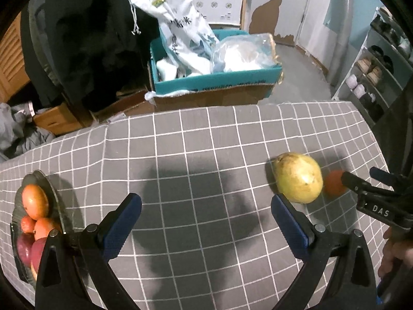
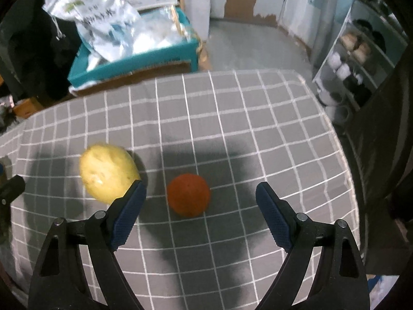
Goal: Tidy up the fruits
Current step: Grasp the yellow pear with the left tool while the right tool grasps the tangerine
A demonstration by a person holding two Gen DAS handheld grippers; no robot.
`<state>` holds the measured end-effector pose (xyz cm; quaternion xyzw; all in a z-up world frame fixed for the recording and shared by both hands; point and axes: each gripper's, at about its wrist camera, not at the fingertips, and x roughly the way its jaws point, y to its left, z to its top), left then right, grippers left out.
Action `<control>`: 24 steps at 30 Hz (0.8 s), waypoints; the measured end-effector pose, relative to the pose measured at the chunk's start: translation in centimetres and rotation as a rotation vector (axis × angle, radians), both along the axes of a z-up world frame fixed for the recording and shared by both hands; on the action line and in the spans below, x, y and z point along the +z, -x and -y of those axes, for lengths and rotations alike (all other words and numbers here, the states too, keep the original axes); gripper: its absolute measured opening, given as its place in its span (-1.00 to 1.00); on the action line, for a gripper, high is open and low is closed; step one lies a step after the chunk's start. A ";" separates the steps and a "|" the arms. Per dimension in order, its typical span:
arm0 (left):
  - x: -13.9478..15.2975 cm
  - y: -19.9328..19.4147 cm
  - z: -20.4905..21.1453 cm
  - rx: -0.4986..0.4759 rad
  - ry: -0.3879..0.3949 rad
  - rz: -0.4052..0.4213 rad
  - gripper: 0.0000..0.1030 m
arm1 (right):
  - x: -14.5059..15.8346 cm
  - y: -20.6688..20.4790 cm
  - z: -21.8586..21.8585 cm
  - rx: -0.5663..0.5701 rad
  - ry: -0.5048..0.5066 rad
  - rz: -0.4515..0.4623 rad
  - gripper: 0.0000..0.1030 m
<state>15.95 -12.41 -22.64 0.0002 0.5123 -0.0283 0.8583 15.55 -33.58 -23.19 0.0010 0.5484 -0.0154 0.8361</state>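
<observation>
A large yellow pear-like fruit [image 1: 299, 177] lies on the grey checked tablecloth [image 1: 196, 139], with a small orange fruit [image 1: 333, 182] just right of it. Both show in the right wrist view: the yellow fruit [image 2: 108, 172] at left, the orange fruit [image 2: 188, 194] in the middle. My right gripper [image 2: 200, 199] is open, its fingers either side of the orange fruit and slightly short of it; it also shows in the left wrist view [image 1: 361, 180]. My left gripper [image 1: 206, 206] is open and empty over the table's middle. A glass plate [image 1: 55, 196] at far left holds several orange and red fruits.
A teal and brown cardboard box [image 1: 214, 82] full of plastic bags stands beyond the table's far edge. A shoe rack [image 1: 374, 72] stands at the right. A dark chair with clothing [image 1: 77, 46] is at the back left.
</observation>
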 end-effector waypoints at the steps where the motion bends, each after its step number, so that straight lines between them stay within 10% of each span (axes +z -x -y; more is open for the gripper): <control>1: -0.3 -0.1 0.0 0.000 -0.001 -0.008 0.97 | -0.5 -0.1 0.1 -0.001 -0.003 -0.013 0.64; 18: -2.4 -1.6 2.3 -0.043 0.047 -0.070 0.97 | -4.1 -0.7 -0.5 0.046 -0.026 -0.085 -0.16; 24: -2.2 -2.0 3.7 -0.063 0.086 -0.081 0.97 | -3.3 -0.6 0.5 0.000 -0.023 -0.070 -0.16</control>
